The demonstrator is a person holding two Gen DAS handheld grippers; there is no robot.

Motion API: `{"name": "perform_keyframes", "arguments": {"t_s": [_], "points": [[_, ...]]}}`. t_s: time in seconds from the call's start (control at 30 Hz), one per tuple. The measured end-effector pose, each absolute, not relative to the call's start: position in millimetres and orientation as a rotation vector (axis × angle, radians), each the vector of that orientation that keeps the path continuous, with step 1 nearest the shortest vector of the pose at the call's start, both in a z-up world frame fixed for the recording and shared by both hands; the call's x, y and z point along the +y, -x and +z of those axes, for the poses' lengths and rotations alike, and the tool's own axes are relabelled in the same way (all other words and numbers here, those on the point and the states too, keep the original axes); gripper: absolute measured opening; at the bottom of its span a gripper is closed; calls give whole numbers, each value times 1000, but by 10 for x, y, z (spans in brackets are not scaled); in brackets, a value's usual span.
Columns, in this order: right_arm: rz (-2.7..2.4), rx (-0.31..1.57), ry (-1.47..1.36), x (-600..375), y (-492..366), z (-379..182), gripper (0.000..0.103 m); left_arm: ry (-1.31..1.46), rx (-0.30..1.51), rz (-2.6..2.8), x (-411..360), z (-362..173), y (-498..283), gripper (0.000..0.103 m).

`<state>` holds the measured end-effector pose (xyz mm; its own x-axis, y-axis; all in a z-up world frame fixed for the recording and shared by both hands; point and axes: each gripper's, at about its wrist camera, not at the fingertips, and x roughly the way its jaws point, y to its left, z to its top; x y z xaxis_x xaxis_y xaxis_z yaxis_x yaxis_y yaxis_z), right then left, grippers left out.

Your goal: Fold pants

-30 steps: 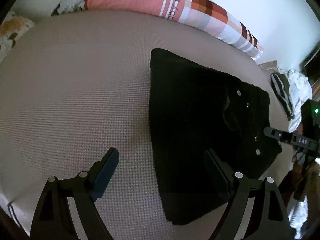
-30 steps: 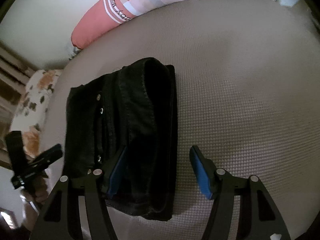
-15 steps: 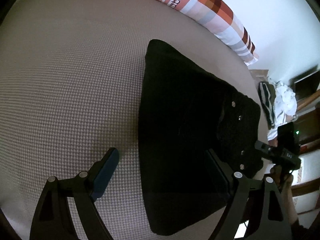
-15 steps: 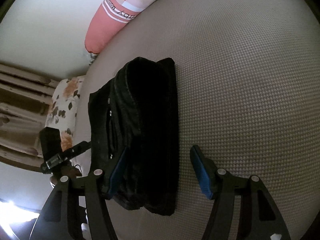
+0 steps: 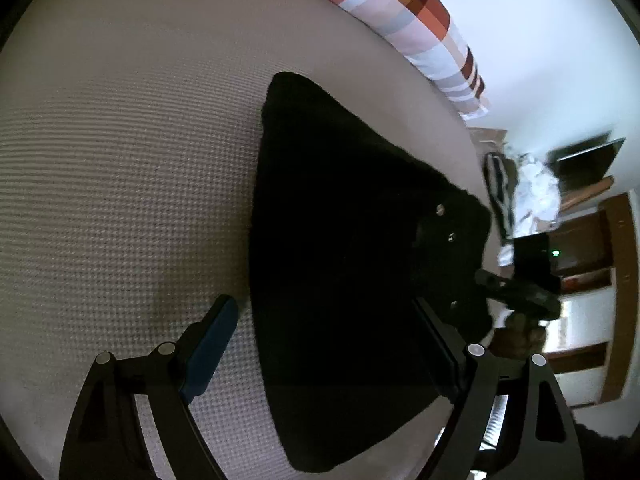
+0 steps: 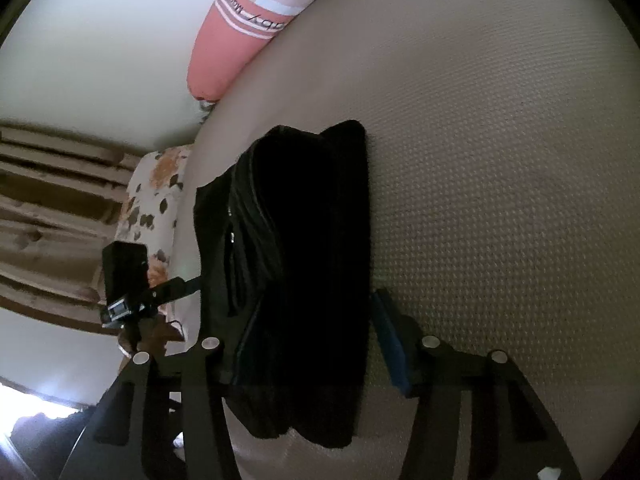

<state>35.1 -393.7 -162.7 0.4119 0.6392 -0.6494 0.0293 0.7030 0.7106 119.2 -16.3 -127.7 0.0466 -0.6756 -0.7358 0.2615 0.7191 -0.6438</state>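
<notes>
The black pants (image 6: 296, 264) are seen already folded into a thick, compact bundle that lies on the beige textured mattress (image 6: 500, 168), below the striped pink bolster pillow (image 6: 248, 28) at the wall. Most folds seem to be done, so the step in hand is judged to be a last grasp of the bundle from both ends, for a final fold or for tidying.

The right gripper (image 6: 304, 340) is placed over the near end of the pants, with the bundle between its fingers. Its jaws are closing at this moment, but a small gap of mattress is visible between the blue pad (image 6: 390, 344) and the edge of the pants, so no pinch is made yet. The left gripper (image 5: 328, 344) is held wide spread at the opposite end of the pants; one finger stands on the mattress just beside the pants and the other over the dark cloth. Nothing is pinched by it.

To do this step well, all layers of the pants should be taken together, because a thick bundle can slip open if only the upper layers are caught. The fingers should be lowered close to the mattress before they are pressed together, and both ends should be lifted evenly so that the folds stay aligned.
</notes>
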Motion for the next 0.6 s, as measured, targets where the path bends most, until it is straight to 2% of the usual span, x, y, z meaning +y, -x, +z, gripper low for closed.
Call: {"name": "perform_keyframes", "arguments": {"t_s": [0.2, 0.43, 0.53, 0.6], "points": [[488, 1114, -718, -3966, -384, -1661, 50, 360, 1336, -825, -231, -1263, -1248, 85], [545, 1103, -795, -3983, -453, -1761, 43, 373, 1303, -869, -296, -1262, -1277, 85], [551, 1092, -783, -3918, -505, -1760, 41, 412, 1297, -867, -313, -1283, -1320, 75], [552, 1086, -776, -3854, -550, -1749, 40, 429, 1302, -856, -326, -1300, -1347, 60]]}}
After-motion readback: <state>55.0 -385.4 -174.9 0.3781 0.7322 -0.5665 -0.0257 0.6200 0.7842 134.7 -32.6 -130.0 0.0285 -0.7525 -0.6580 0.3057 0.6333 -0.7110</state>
